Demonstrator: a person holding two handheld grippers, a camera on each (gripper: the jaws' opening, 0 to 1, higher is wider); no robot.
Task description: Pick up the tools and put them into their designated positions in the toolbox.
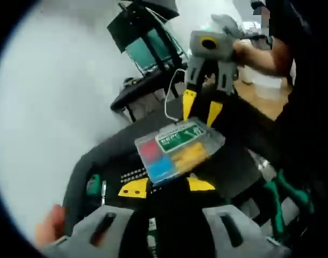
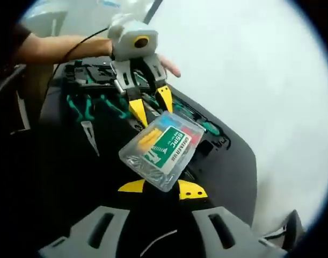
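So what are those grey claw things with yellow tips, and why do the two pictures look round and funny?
Those claws are grippers, like big tweezers. A person holds one in each hand. Each has a small camera that looks along its own claws, and the lens bends the picture round.

In the left gripper view, the left gripper rises from the bottom and the right gripper faces it. The right gripper view shows the same thing from the other side.

Together they hold a clear plastic box with a green label and red, blue and yellow bits inside, one gripper at each end. Below lies an open black toolbox with green-handled tools in it.
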